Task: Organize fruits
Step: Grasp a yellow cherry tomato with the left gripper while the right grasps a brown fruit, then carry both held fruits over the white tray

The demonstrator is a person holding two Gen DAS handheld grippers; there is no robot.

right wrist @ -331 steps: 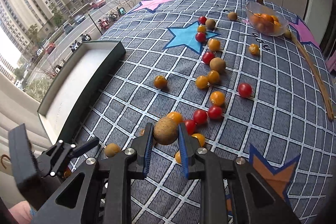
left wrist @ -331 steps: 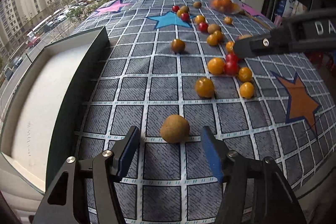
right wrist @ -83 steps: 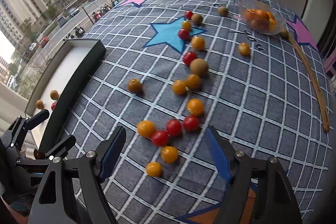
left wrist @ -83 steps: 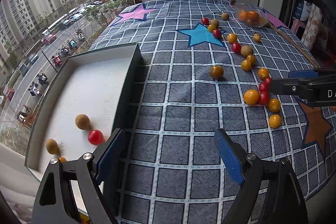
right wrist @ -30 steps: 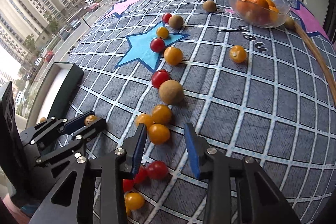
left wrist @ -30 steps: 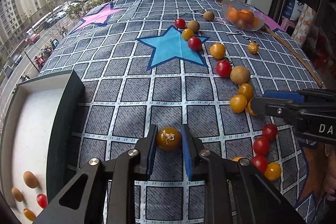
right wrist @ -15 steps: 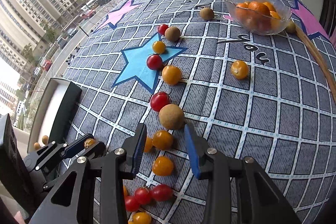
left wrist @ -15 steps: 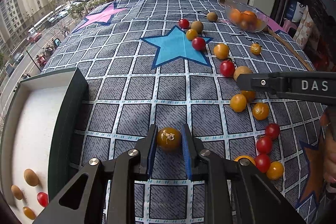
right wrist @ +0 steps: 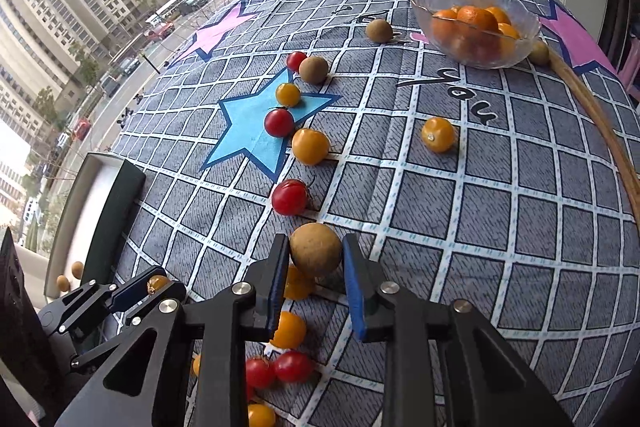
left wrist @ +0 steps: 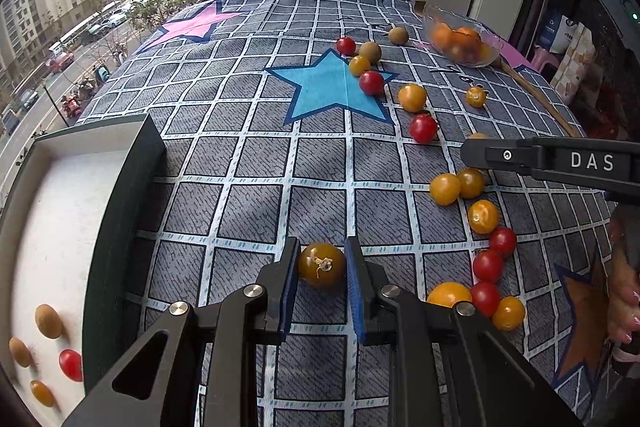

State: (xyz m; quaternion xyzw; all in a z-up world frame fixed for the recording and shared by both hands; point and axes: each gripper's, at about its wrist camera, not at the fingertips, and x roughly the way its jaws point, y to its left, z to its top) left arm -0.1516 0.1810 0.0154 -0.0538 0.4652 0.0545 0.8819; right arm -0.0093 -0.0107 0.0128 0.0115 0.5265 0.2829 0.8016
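Cherry tomatoes, red and yellow, and brown round fruits lie scattered over the checked cloth [left wrist: 256, 163]. My left gripper [left wrist: 322, 261] is shut on a dark yellow tomato [left wrist: 322, 264] just above the cloth; in the right wrist view it shows low at the left [right wrist: 158, 285]. My right gripper [right wrist: 315, 255] is closing on a brown round fruit [right wrist: 316, 254], and both blue pads touch its sides. One of its fingers [left wrist: 500, 155] reaches in from the right in the left wrist view. A dark green tray [left wrist: 120, 195] at the left holds several small fruits.
A glass bowl [right wrist: 420, 1] of oranges stands at the far right of the cloth, with a wooden stick [right wrist: 600, 131] running along the right edge. A cluster of tomatoes [left wrist: 486, 267] lies right of my left gripper. A hand [left wrist: 624, 287] is at the right border.
My right gripper moved forward past the yellow tomatoes to the brown fruit, and its jaws narrowed onto it. The left gripper kept its grip on the tomato and hardly moved.
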